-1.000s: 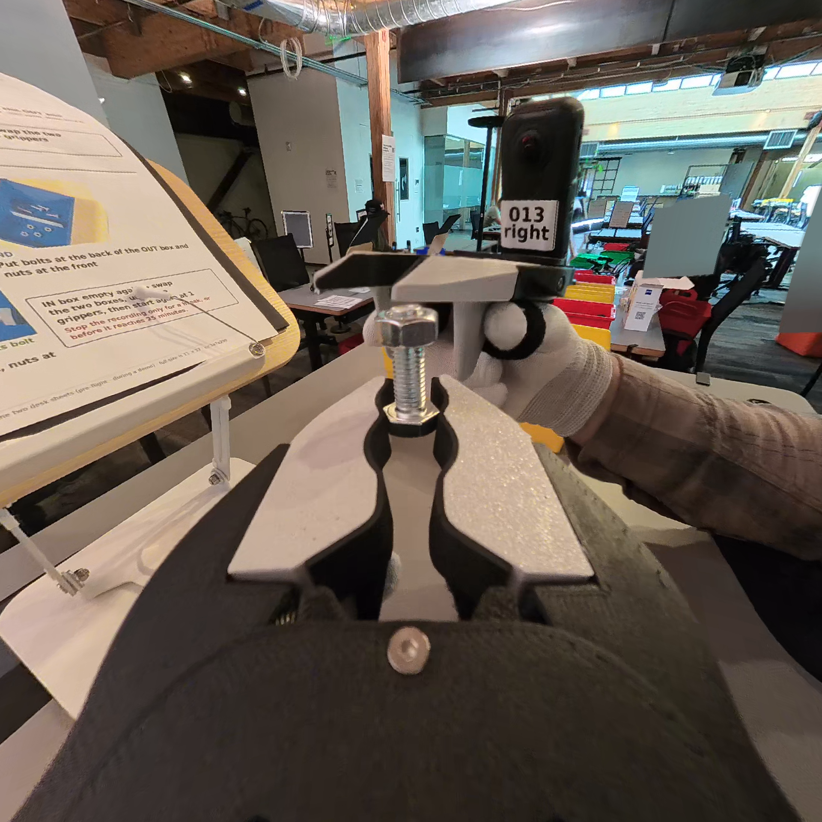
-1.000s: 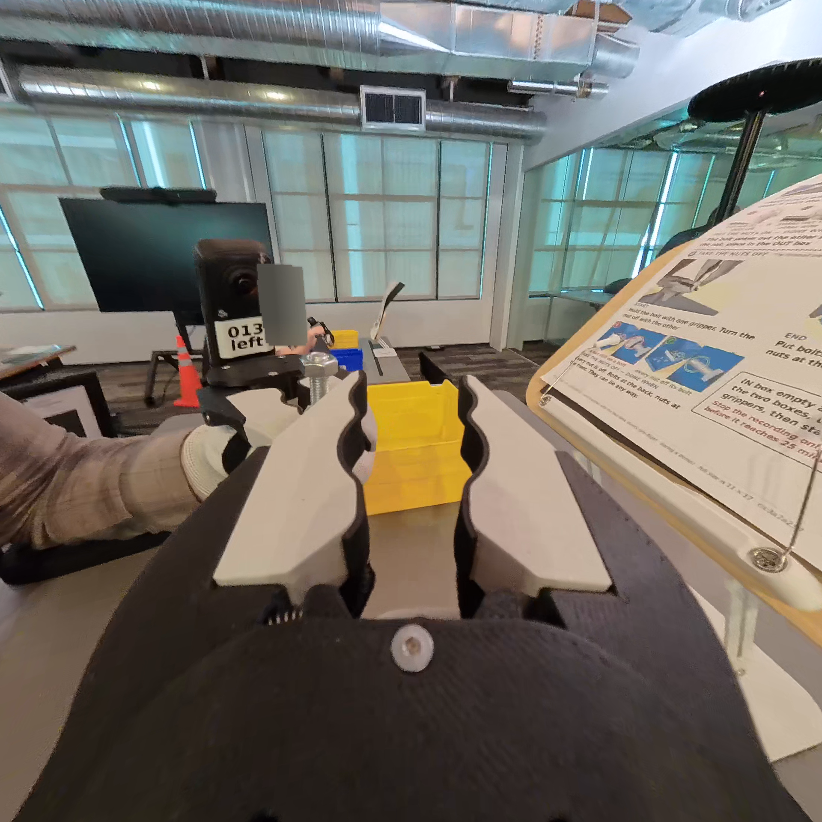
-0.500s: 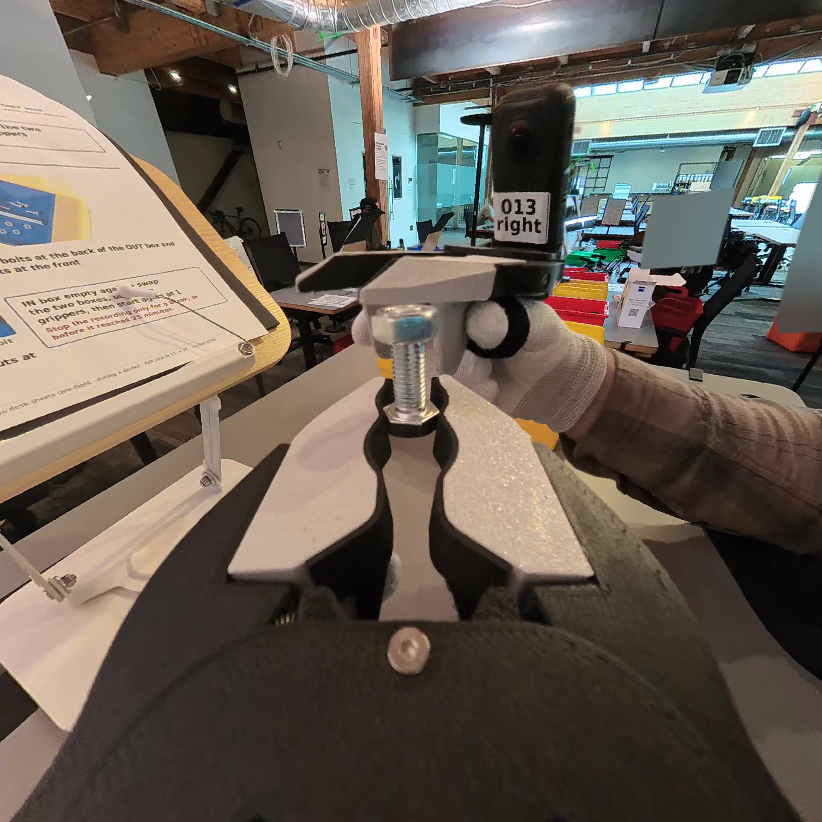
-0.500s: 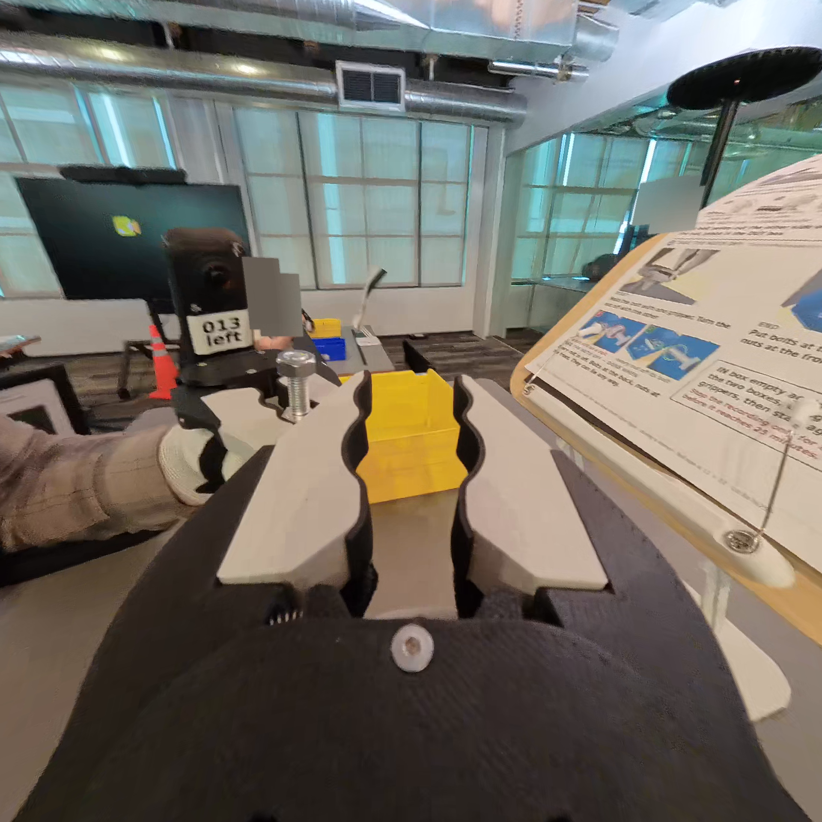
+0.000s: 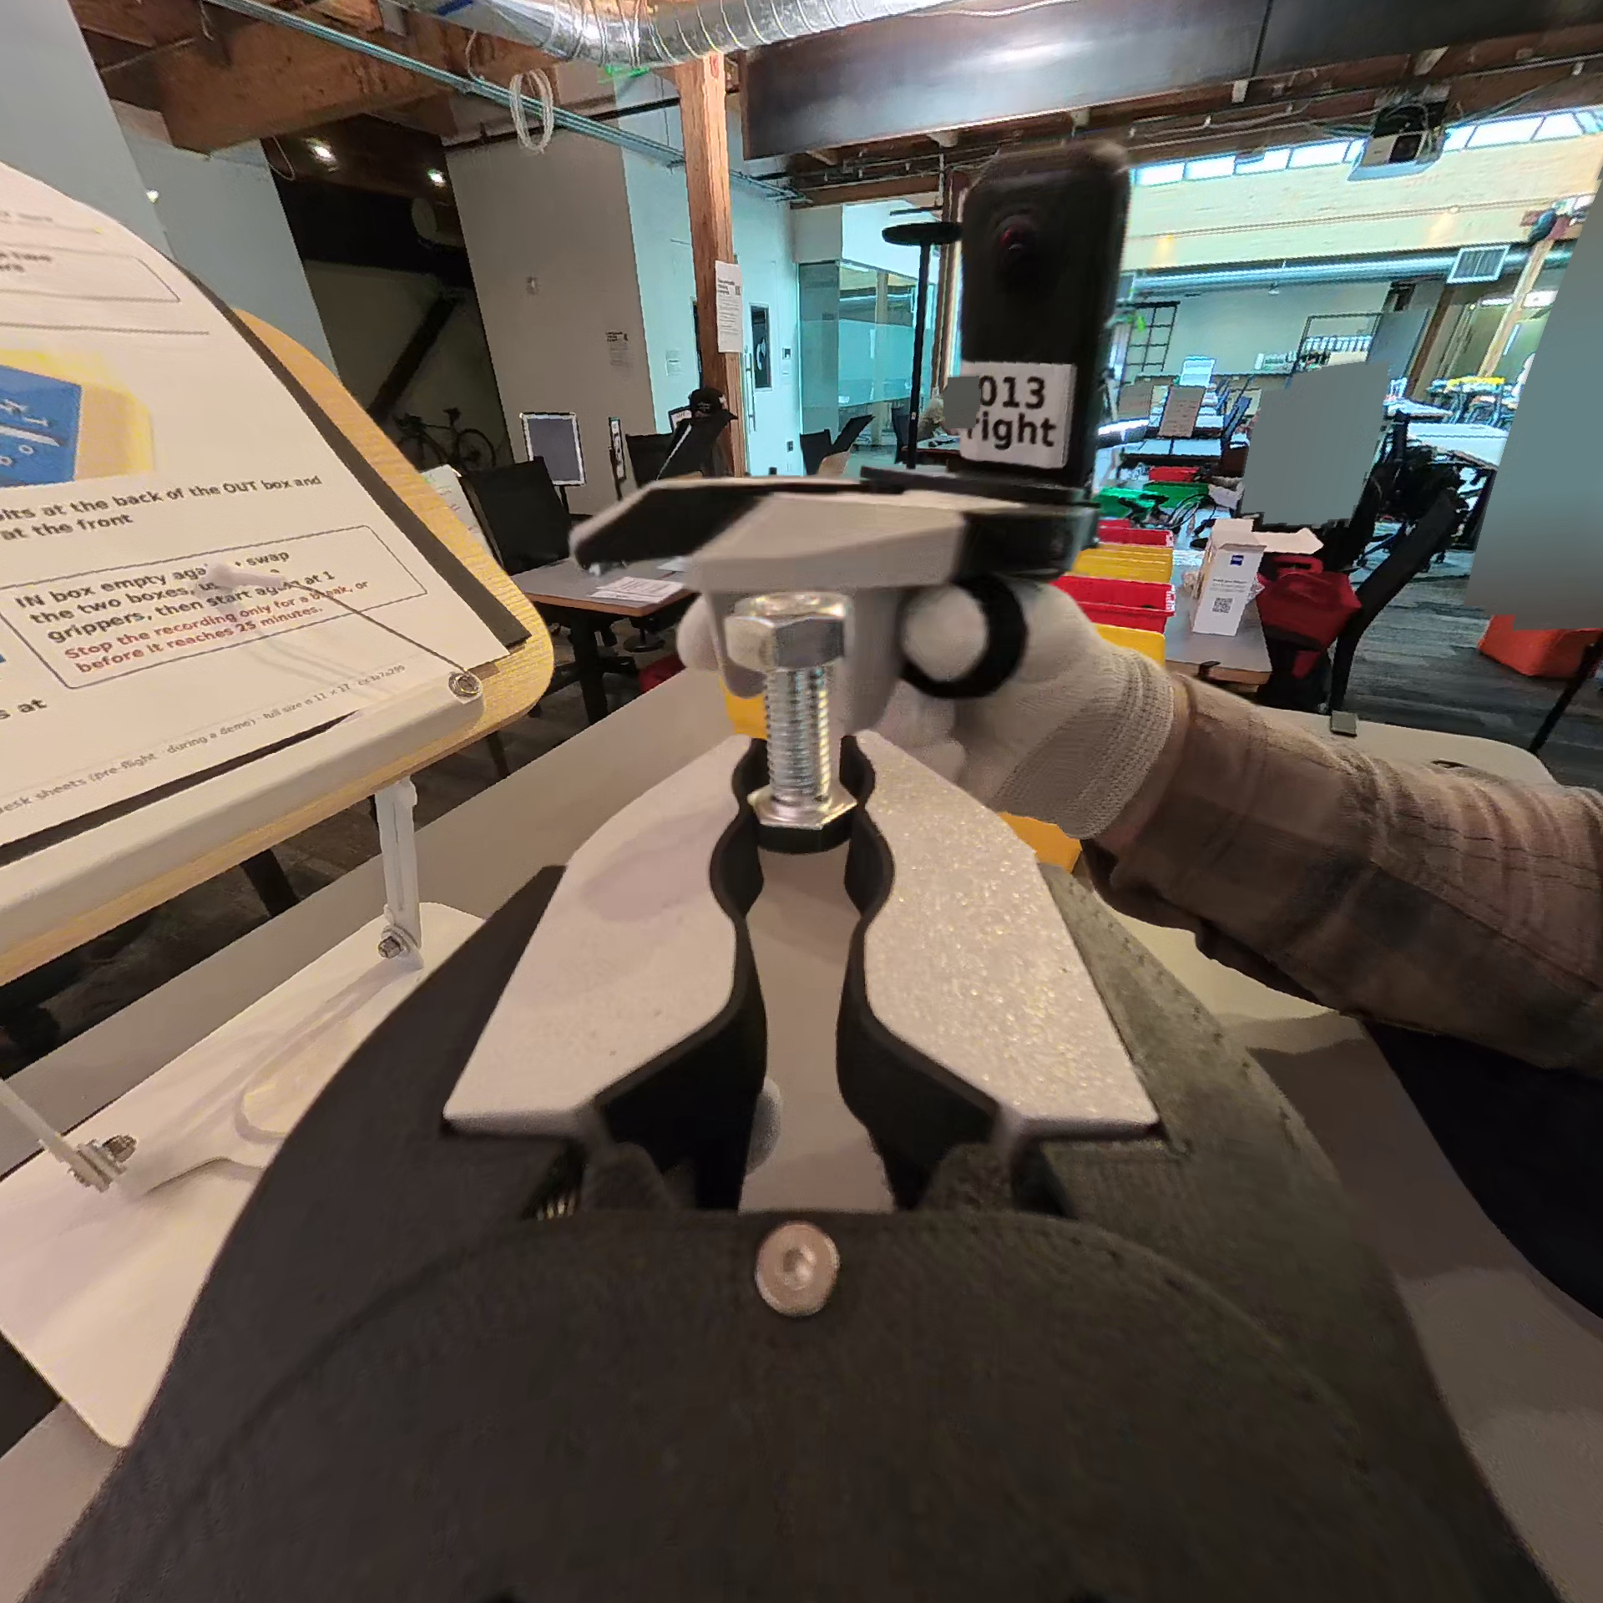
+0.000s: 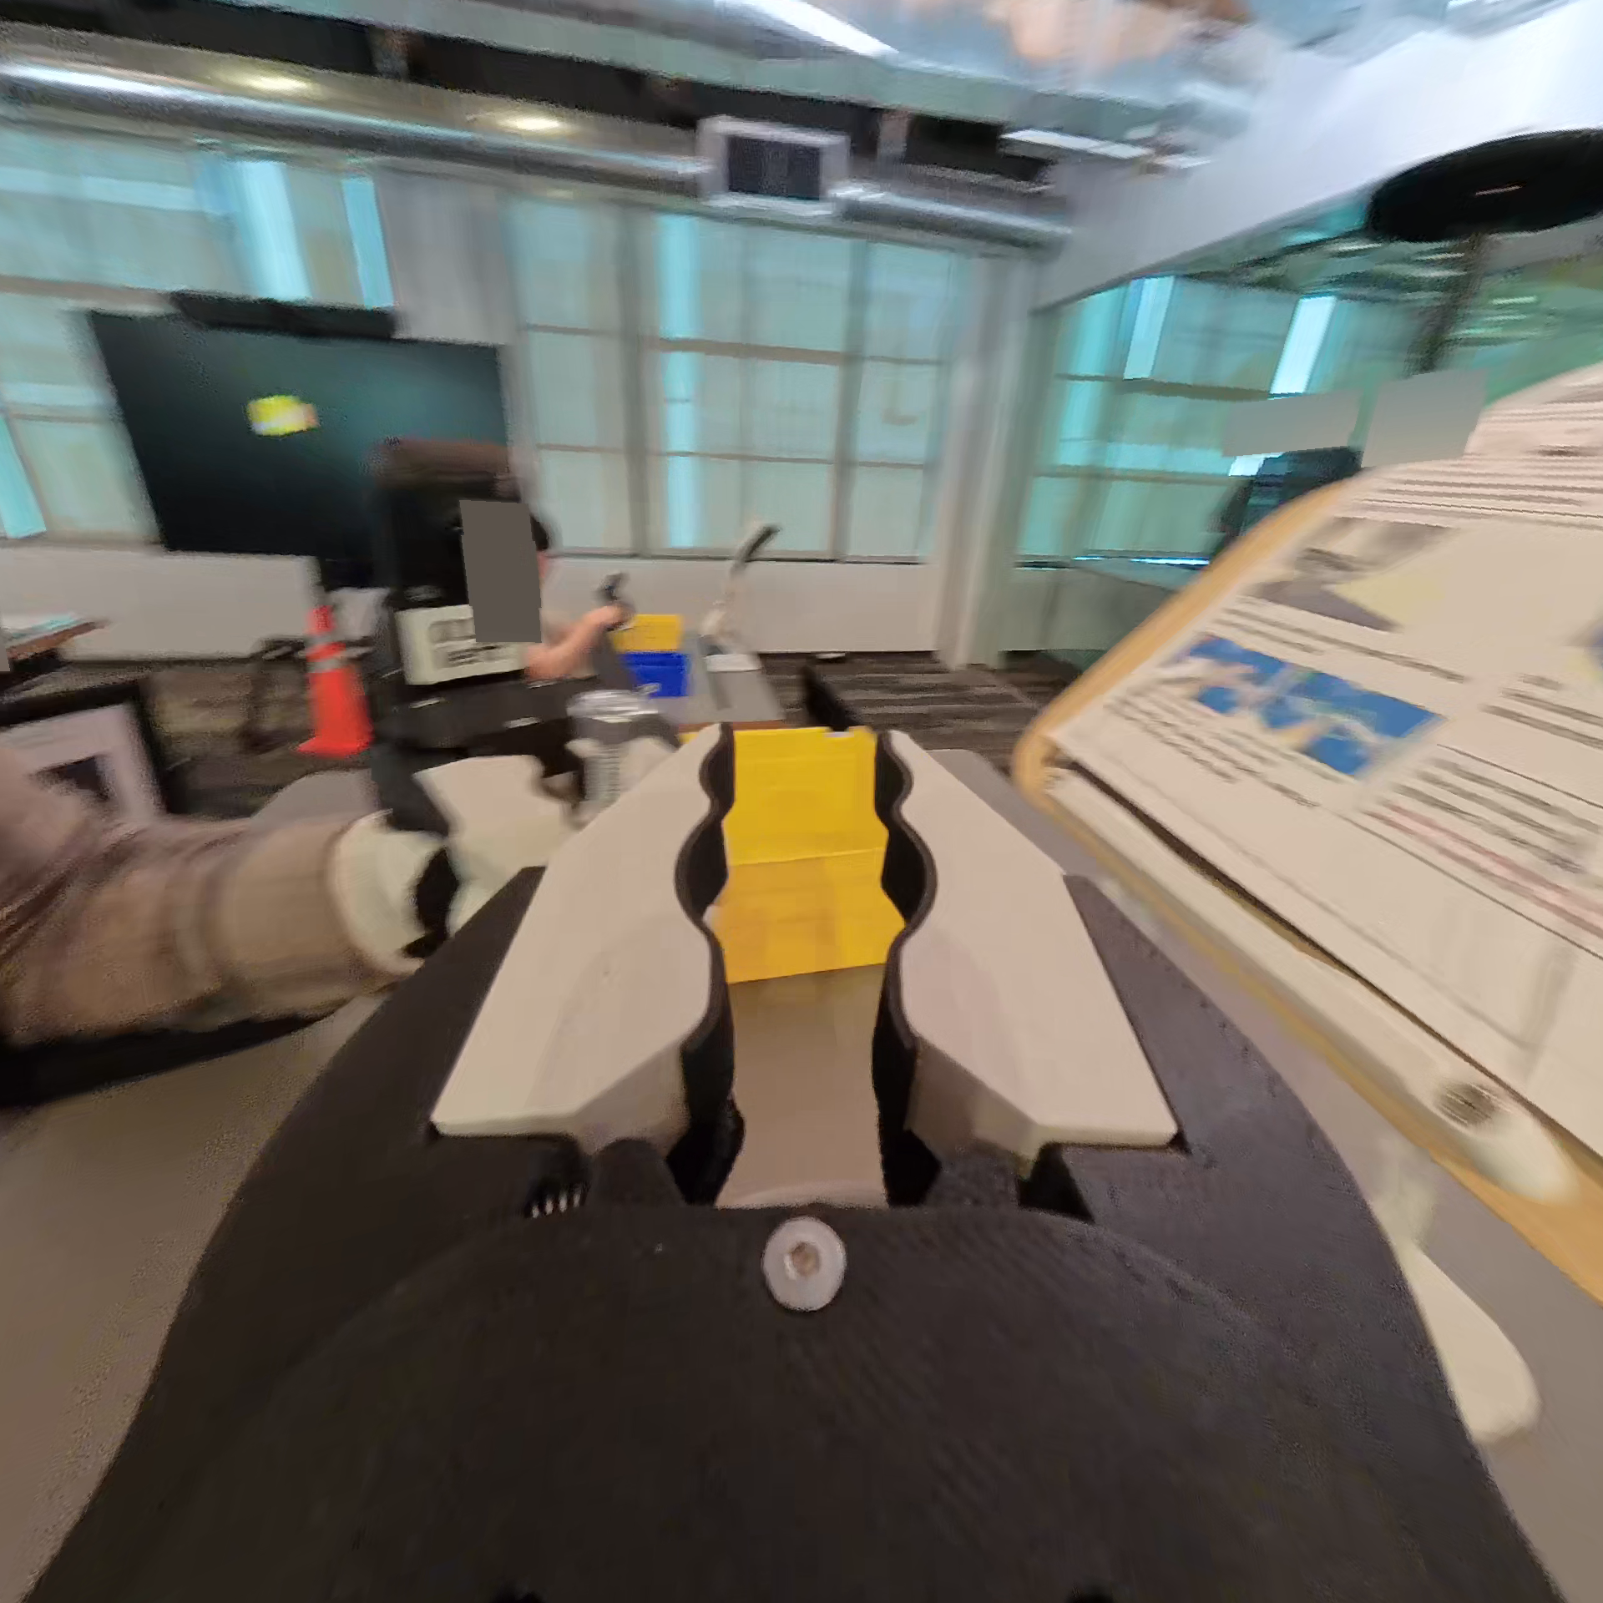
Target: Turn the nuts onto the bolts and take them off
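Note:
My left gripper [image 5: 800, 776] is shut on a hex nut [image 5: 800, 813] at its fingertips. A silver bolt [image 5: 796, 720] stands upright in the nut, head up. My right gripper [image 5: 659, 538], held by a gloved hand [image 5: 1041, 720], hovers level just behind and above the bolt head, not touching it. In the right wrist view my right gripper [image 6: 802, 755] is open and empty. The bolt [image 6: 607, 724] and the left gripper show blurred to the left of its left finger [image 6: 607, 937].
A tilted document stand [image 5: 217, 564] with printed sheets is at the left of the grey table [image 5: 520, 833]; in the right wrist view the stand [image 6: 1344, 781] is on the right. A yellow bin [image 6: 807, 850] sits on the table straight ahead of the right gripper. The left gripper's tips are roughly 5 centimeters from the right gripper's.
The right gripper has shifted slightly over the bolt head, and its view is now motion-blurred. The left gripper still holds the nut and bolt in the same way.

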A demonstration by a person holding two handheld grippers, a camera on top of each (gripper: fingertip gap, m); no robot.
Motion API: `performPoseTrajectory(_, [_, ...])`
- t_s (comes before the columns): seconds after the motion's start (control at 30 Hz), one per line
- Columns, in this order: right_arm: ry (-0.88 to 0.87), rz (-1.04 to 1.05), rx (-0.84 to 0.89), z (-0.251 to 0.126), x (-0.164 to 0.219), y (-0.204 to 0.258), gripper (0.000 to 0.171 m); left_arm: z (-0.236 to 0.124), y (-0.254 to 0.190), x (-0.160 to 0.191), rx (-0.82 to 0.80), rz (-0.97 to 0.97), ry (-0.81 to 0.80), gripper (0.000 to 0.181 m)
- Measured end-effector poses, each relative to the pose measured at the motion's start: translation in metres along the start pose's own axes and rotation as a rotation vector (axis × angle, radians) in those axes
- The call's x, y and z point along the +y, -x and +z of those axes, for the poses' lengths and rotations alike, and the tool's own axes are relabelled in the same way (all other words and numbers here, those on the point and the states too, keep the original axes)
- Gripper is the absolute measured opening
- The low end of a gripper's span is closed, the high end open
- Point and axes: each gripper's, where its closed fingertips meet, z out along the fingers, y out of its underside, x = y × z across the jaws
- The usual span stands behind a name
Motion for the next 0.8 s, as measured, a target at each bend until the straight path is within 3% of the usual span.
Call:
performPoseTrajectory(0.23, [-0.005,-0.013,-0.122,0.001,-0.005,0.024,0.046,0.001,0.003,0.003,-0.014,-0.007,0.007,0.016])
performPoseTrajectory(0.43, [0.013,-0.014,-0.102,0.006,0.001,0.022,0.049,0.001,0.002,0.003,-0.012,-0.013,0.005,0.016])
performPoseTrajectory(0.47, [0.011,-0.007,-0.06,0.003,0.001,0.012,0.035,0.0,0.002,0.001,-0.001,-0.015,-0.005,0.016])
performPoseTrajectory(0.57, [-0.012,0.046,-0.017,-0.007,0.001,-0.006,0.037,-0.001,0.003,0.0,-0.01,0.003,-0.001,0.016])
performPoseTrajectory(0.8, [0.074,-0.063,-0.131,0.008,0.001,0.035,0.048,0.002,0.011,0.005,-0.067,0.0,0.012,0.016])
